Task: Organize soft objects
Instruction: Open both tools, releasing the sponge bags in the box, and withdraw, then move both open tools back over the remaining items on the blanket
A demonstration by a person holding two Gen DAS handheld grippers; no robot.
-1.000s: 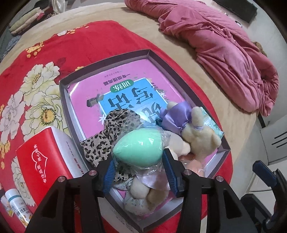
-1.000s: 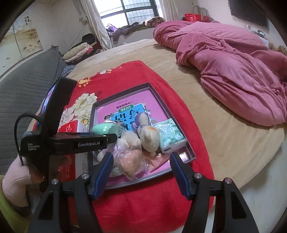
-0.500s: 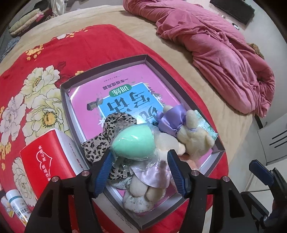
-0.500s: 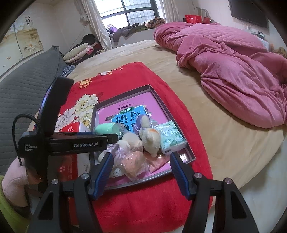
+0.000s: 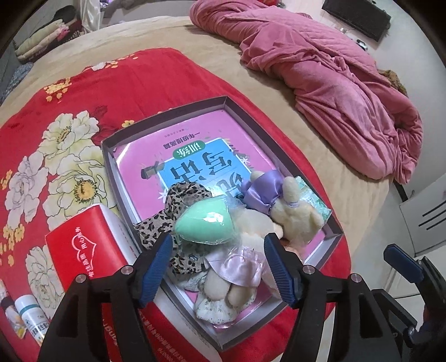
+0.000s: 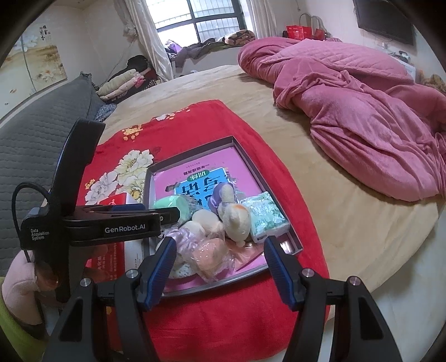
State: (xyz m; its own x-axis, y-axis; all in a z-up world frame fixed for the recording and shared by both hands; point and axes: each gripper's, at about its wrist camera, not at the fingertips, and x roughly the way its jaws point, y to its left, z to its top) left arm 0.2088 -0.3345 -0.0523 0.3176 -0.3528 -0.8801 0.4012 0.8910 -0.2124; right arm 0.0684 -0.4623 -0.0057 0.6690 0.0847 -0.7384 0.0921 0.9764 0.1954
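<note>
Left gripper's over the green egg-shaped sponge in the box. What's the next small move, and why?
Probably lift the left gripper straight back from the grey shallow box. Its jaws are opening and no longer press the bagged mint-green egg-shaped sponge, which rests on the leopard-print cloth among the plush toys, so it looks placed.

A wide bed in a tan sheet fills the room, with a rumpled pink quilt heaped far ahead and to the right of the right gripper. Straight ahead, daylight enters a barred window with pale curtains. A grey quilted headboard runs along the left under a flower painting, and a dark TV hangs upper right.
</note>
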